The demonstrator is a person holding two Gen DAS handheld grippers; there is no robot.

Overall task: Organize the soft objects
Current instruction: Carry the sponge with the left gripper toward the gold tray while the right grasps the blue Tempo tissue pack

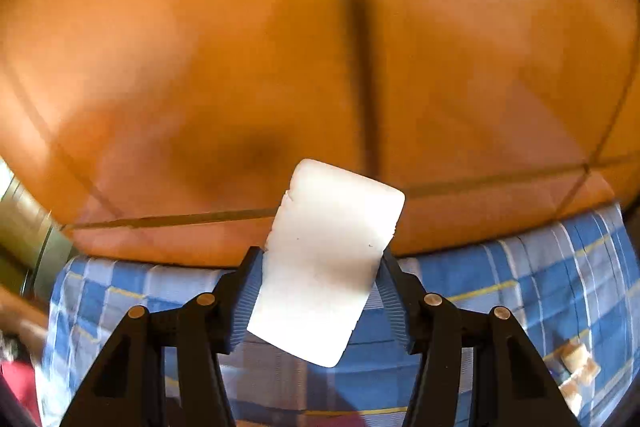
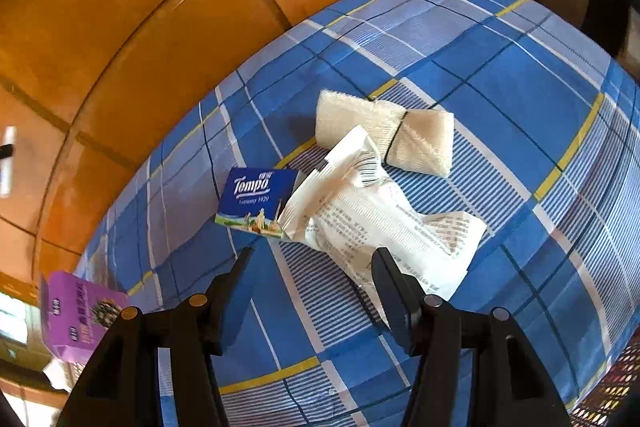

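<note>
In the left wrist view my left gripper (image 1: pixel 320 259) is shut on a white soft block (image 1: pixel 328 267), held tilted above the blue checked cloth (image 1: pixel 520 287). In the right wrist view my right gripper (image 2: pixel 314 257) is open and empty, just above the cloth (image 2: pixel 500 87). Its right fingertip (image 2: pixel 384 267) overlaps a crumpled white printed packet (image 2: pixel 384 219). A blue Tempo tissue pack (image 2: pixel 258 201) lies to the left of the packet. A cream rolled towel (image 2: pixel 384 133) bound by a black band lies behind it.
An orange panelled wall (image 1: pixel 240 47) stands behind the cloth-covered surface. A purple box (image 2: pixel 76 311) sits at the cloth's left edge in the right wrist view. Small beige pieces (image 1: pixel 576 367) lie on the cloth at lower right in the left wrist view.
</note>
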